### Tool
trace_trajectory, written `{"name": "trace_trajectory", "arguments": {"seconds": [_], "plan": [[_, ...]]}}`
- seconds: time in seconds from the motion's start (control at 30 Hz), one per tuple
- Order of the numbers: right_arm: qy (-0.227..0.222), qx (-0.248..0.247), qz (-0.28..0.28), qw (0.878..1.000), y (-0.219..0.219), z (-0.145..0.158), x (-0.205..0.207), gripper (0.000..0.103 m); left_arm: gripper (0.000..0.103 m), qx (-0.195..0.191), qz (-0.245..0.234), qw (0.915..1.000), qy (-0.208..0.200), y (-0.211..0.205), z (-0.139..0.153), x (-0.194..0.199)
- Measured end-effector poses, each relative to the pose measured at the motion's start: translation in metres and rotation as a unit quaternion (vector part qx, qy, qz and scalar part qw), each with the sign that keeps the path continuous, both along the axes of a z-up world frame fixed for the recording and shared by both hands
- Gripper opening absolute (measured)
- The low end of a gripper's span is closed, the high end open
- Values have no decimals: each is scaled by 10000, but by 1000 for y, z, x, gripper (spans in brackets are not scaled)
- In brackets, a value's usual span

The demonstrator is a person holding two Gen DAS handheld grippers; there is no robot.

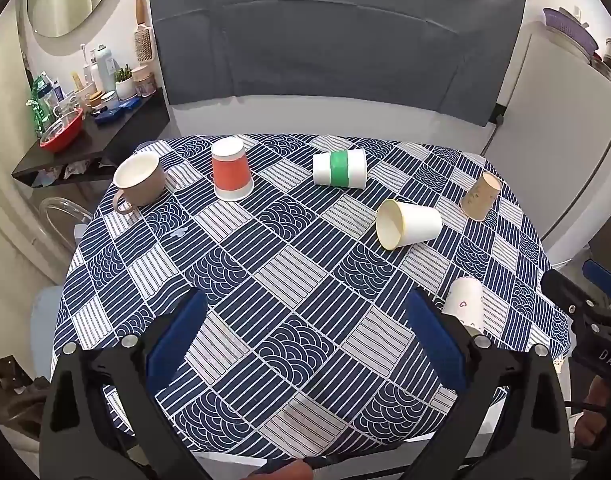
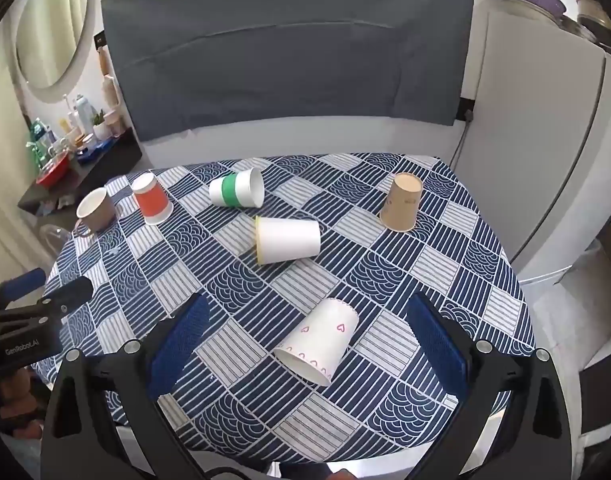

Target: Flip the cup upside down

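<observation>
Across the blue patterned tablecloth [image 2: 265, 412], six cups to account for. Far left, a brown mug [image 1: 139, 180], upright, mouth open to the ceiling, not turned. Just beside it, a red cup [image 1: 231, 174], base up, rim down on the cloth, done by the look of it. Further along the back, a green-banded cup [image 1: 339, 168], lying on its side. Nearer the middle, a plain white cup [image 2: 287, 240] with a yellowish rim, also on its side, well apart from the rest. Off to the right, a brown paper cup [image 2: 401, 202], inverted and standing. Close in, a heart cup [image 2: 317, 340], rim down and base up, apparently inverted too, though hard to swear to through the fisheye warp.

Left gripper [image 1: 307, 300]: jaws spread wide, nothing between them, hovering over bare cloth at the near edge. Right gripper [image 2: 307, 300]: jaws spread wide as well, framing the heart cup from above without touching it.

Tally, as a judgement: three of six apparently flipped, two toppled ones and the mug left. No cup in hand right now; a between-cups moment, next pick unclear.
</observation>
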State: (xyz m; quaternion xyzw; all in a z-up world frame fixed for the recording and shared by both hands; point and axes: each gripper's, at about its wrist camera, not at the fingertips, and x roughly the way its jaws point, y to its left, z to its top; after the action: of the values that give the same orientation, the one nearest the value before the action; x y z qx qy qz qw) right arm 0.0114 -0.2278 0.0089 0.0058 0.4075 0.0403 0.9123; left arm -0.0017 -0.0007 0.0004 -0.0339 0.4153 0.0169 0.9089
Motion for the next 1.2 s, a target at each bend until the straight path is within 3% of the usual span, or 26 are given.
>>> {"name": "trace_trajectory", "arguments": {"seconds": [1.2], "plan": [[204, 108, -36, 9997, -5, -5, 10, 95, 97, 38, -102, 9996, 248, -4, -5, 8]]}}
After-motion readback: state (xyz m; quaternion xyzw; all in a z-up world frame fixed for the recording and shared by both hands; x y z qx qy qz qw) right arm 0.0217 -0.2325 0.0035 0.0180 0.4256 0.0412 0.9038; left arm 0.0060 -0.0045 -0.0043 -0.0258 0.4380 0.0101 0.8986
